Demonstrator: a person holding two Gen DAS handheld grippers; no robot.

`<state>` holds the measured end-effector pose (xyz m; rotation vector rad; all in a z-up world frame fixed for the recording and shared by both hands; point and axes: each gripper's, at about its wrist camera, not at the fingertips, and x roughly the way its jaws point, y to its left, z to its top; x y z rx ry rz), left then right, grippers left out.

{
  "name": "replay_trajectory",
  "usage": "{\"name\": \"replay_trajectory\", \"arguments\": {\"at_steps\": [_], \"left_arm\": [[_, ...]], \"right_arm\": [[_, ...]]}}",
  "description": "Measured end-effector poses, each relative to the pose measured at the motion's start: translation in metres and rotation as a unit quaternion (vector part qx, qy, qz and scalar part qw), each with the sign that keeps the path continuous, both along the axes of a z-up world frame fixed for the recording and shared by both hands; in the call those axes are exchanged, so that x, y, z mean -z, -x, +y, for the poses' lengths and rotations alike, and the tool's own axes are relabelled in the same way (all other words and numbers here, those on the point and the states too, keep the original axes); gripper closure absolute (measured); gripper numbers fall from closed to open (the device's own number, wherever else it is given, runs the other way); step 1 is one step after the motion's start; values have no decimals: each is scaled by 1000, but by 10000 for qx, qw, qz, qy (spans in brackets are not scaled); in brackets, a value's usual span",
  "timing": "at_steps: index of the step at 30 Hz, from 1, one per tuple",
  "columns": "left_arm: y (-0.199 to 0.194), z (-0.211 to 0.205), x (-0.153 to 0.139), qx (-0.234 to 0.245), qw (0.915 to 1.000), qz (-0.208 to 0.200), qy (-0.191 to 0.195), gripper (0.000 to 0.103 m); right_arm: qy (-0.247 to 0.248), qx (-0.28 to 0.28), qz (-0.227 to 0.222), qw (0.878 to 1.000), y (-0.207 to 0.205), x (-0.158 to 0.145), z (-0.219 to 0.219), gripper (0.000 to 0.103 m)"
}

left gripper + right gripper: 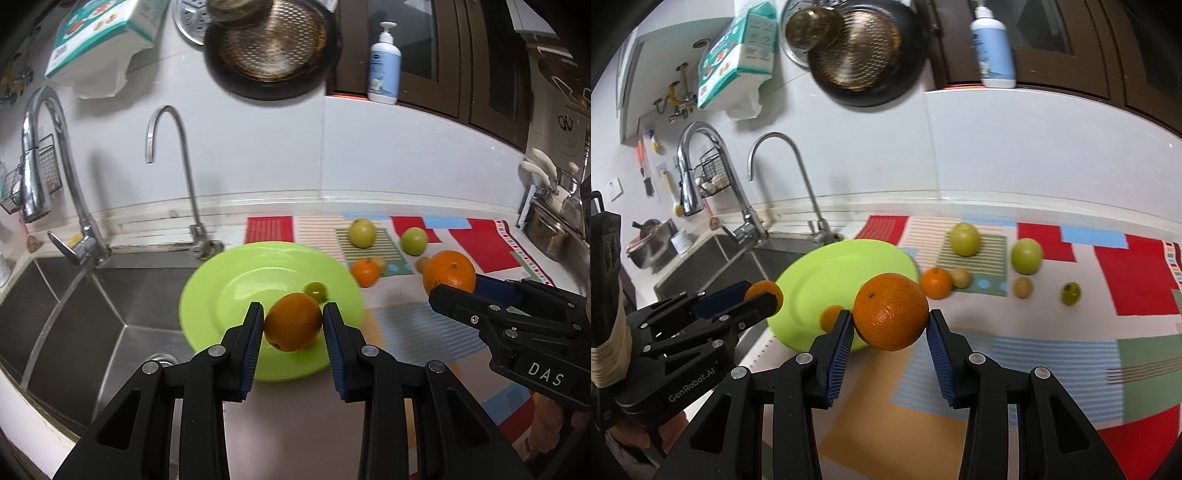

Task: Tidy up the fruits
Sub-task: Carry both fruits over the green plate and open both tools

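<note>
Blue-padded left gripper [293, 325] is pinching a smooth orange fruit [293, 322] over the round lime-green plate [207, 295]; our right gripper [891, 321] is clamping a bigger dimpled orange [891, 312]. Next, we are judging, both get lowered and released.

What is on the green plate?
One small green fruit lies on the green plate. The left gripper holds an orange over it; whether that touches the plate is unclear, and it hides the patch beneath.
</note>
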<state>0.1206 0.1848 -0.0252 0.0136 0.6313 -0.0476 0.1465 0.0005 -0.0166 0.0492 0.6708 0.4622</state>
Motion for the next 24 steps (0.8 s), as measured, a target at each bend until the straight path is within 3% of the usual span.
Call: {"name": "replay_trajectory", "arguments": {"at_steps": [15, 24], "left_arm": [[-30, 52, 23, -94, 9998, 192, 21, 70], [-63, 63, 47, -6, 9987, 503, 59, 70]], "right_arm": [[151, -459, 66, 9988, -36, 9, 73, 61], [298, -636, 379, 9968, -69, 34, 97, 61]]}}
